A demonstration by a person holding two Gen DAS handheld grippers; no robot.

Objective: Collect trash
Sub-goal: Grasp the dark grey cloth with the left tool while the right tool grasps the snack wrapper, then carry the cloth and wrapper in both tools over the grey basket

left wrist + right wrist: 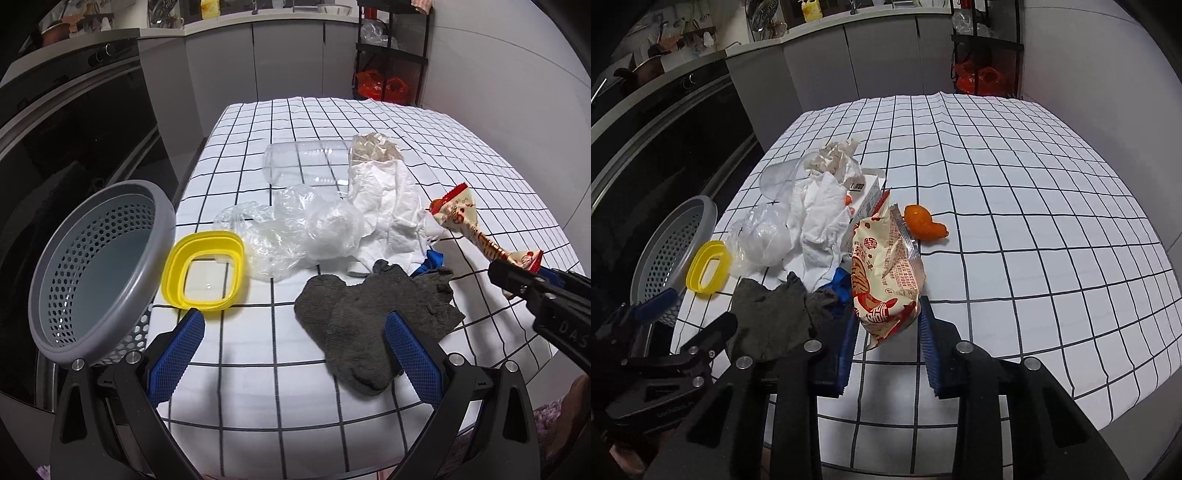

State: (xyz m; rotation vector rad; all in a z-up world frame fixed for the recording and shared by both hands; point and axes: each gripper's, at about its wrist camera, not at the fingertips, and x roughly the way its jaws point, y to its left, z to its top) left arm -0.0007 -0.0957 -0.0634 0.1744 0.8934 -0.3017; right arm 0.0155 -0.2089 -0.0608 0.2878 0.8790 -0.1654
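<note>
1. Two grippers over the grid tablecloth (1015, 206); landmark for everything here is the grey perforated bin (99, 273) off the cloth's left edge.
2. Step in hand: first pick of the trash. The right gripper (888, 332) is clenched on the snack wrapper (884, 273), pads pressing its lower end, wrapper sticking up and away from the jaws.
3. In the left wrist view the same wrapper (461, 221) hangs off the right gripper (517, 273), on the far side of the pile from the bin, seemingly clear of the cloth, though the fisheye makes that hard to confirm.
4. The left gripper (295, 354) is released, jaws wide with nothing between them, hovering just beside the bin, above the dark grey rag (373, 325).
5. Bin looks empty, so the task is near its start.
6. Pile between bin and wrapper: yellow lid (205, 271) touching the bin side, clear plastic bag (295, 236) next, white crumpled tissue (388, 206) beyond, clear cup (303, 162) lying on its side behind.
7. Orange peel (925, 223) lies farthest from the bin, alone on the cloth.
8. Next move, judged: carry the wrapper across the pile to the bin mouth, keep the clamp firm since the foil is slick, then let go over the opening.
</note>
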